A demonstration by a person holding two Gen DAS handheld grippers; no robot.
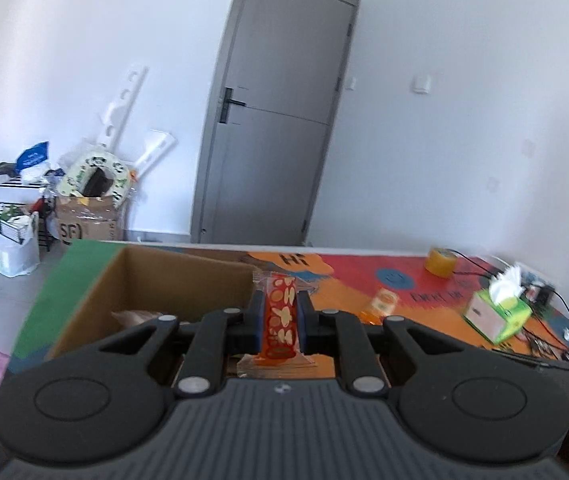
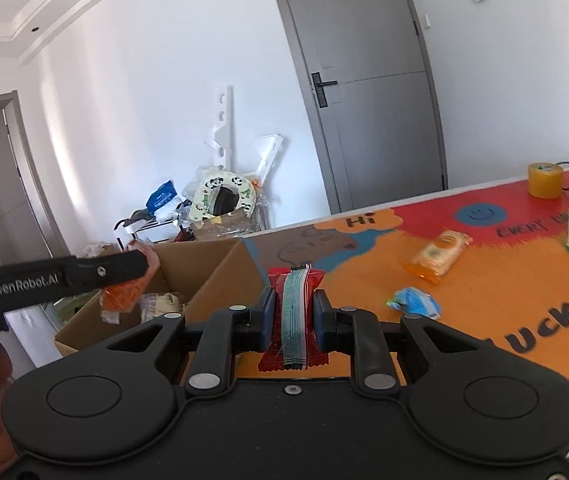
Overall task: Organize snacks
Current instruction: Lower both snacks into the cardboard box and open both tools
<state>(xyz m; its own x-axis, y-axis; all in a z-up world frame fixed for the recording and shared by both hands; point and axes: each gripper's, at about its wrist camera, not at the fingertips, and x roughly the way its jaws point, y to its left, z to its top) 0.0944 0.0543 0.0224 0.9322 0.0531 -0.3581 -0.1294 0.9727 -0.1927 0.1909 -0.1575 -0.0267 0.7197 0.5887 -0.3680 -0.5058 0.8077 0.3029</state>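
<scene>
The left gripper [image 1: 280, 312] was closed tight on an orange snack packet [image 1: 281, 322] printed with pale round shapes — both pads pressed flat against its sides, the packet standing upright between them with its clear sealed ends sticking out above and below. It hung over the near wall of the cardboard box [image 1: 144, 276], which stood on the colourful table [image 1: 424, 292].

The right gripper [image 2: 294, 320] was nearly closed too, its pads clamped on a red snack packet [image 2: 293, 320] with a pale green strip down its middle, held upright over the table's orange part beside the box [image 2: 220, 264].

In the right wrist view the left gripper [image 2: 140, 270] reached over the box with its orange packet [image 2: 124, 296] hanging below. Still on the table lay an orange biscuit packet [image 2: 438, 256] and a blue one [image 2: 414, 302], near each other.
</scene>
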